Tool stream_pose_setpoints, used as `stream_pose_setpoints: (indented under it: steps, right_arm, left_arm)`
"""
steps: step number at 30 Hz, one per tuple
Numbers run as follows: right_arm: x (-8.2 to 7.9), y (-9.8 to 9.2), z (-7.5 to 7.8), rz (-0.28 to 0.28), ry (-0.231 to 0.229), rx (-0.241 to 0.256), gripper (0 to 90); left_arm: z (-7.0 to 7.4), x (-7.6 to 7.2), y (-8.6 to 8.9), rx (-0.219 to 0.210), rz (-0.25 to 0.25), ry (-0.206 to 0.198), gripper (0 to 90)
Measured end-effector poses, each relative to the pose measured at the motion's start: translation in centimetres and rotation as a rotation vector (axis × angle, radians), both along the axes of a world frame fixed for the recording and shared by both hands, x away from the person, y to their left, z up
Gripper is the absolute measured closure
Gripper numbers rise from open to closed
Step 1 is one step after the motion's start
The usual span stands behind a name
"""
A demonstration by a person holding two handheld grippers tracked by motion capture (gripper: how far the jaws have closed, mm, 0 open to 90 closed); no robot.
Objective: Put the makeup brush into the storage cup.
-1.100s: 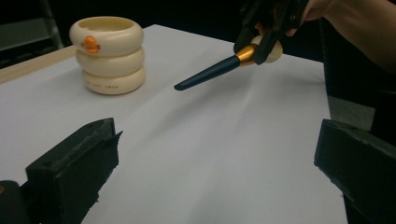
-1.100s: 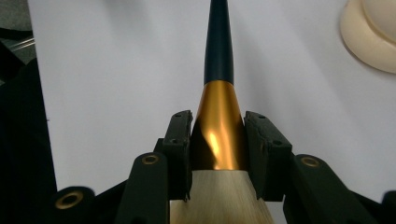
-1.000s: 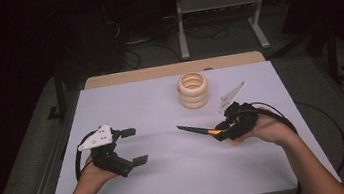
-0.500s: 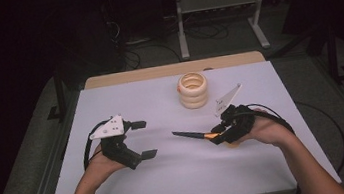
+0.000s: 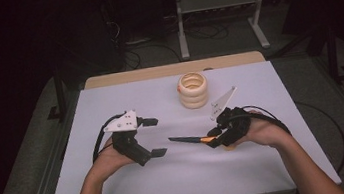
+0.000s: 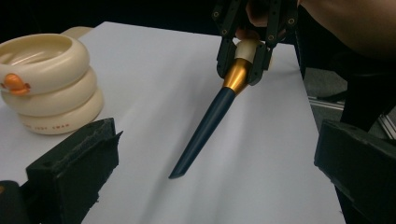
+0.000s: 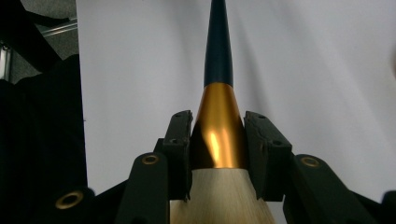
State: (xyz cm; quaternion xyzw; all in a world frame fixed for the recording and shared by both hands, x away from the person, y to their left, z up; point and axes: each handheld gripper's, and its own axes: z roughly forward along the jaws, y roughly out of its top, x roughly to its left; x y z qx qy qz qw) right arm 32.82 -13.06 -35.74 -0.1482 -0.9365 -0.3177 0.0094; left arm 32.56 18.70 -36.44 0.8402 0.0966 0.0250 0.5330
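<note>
Left gripper (image 5: 151,137) sits at the left-centre of the white table (image 5: 125,103), held in the left hand (image 5: 110,158). Jaws spread wide apart, nothing between them. In the left gripper view both black jaws frame the bottom corners with bare tabletop in the gap.

Centre: makeup brush (image 5: 190,139) held off the table, nearly level, dark tapered handle pointing toward the left gripper. Handle tip is near the left gripper's open jaws but not touching. In the left gripper view the brush (image 6: 208,123) slopes down toward the camera, its shadow on the sheet below it.

Back centre: stack of three cream rings (image 5: 193,90), upright, well apart from both grippers. A small orange mark shows on the stack (image 6: 46,88) in the left gripper view.

Right gripper (image 5: 216,139) in the right hand (image 5: 263,133), jaws clamped on the brush at its gold ferrule. Right gripper view confirms: both jaws pressed against the gold band of the brush (image 7: 218,116), pale bristles below, dark handle running up and away. Cable (image 5: 273,116) loops off behind it.
</note>
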Motion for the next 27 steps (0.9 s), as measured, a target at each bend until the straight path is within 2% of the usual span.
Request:
stream_pose_setpoints:
  steps: [11, 19, 21, 27]
  right_arm:
    - [-0.3, 1.1, -0.5, 0.040, 0.018, -0.001, 62.5]
    - [-0.4, 1.5, -0.4, 0.071, 0.026, 0.012, 62.5]
    - [-0.5, 1.7, -0.3, 0.077, 0.028, 0.015, 62.5]
    - [-0.7, 2.2, -0.4, 0.096, 0.030, 0.016, 62.5]
  left_arm:
    - [-0.6, 0.1, -1.1, 0.037, -0.040, -0.004, 0.0]
    - [-1.2, -0.1, -2.2, 0.077, -0.071, 0.014, 0.0]
    - [-1.4, -0.1, -2.4, 0.081, -0.081, 0.013, 5.8]
    - [-1.7, -0.2, -3.2, 0.102, -0.104, 0.026, 9.4]
